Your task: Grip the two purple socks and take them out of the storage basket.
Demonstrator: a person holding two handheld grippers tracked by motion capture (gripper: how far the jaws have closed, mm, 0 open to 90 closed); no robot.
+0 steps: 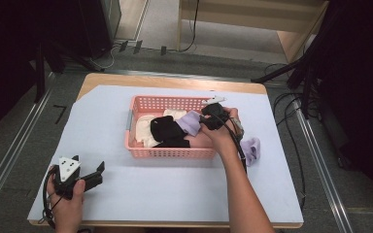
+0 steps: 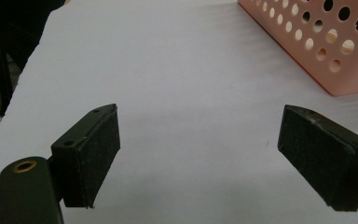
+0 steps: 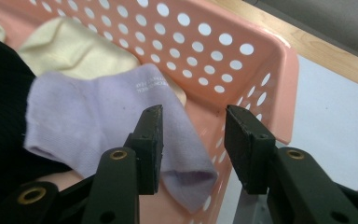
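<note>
At the near left corner of the white-covered table (image 1: pixel 175 189), a person's left hand (image 1: pixel 67 201) holds the left gripper (image 1: pixel 98 171) low over the bare sheet, its two black jaws spread wide with nothing between them; in the left gripper view the same left gripper (image 2: pixel 200 154) looks across bare white surface toward a corner of the pink basket (image 2: pixel 317 42) at the upper right. Farther in, the right forearm reaches up from the near edge to the pink perforated basket (image 1: pixel 165 153) standing at the middle of the table, where the right hand (image 1: pixel 221 133) holds the right gripper (image 1: pixel 209 119) over the basket's right end. In the right gripper view the right gripper (image 3: pixel 193 144) has its jaws parted with a gap between them, not pinching anything, the left jaw just above the draped end of a lilac sock (image 3: pixel 93 116) that lies over the basket's contents and hangs toward the rim (image 3: pixel 242 65). Beneath and beside that sock lie a cream garment (image 3: pixel 70 49) and black fabric (image 3: pixel 0 107). From above, the lilac sock (image 1: pixel 190 121) sits at the basket's right, the black clothing (image 1: pixel 167 130) in the middle and cream pieces (image 1: pixel 143 128) to the left. A second lilac sock (image 1: pixel 251 149) lies on the table just right of the basket, beside the forearm.
</note>
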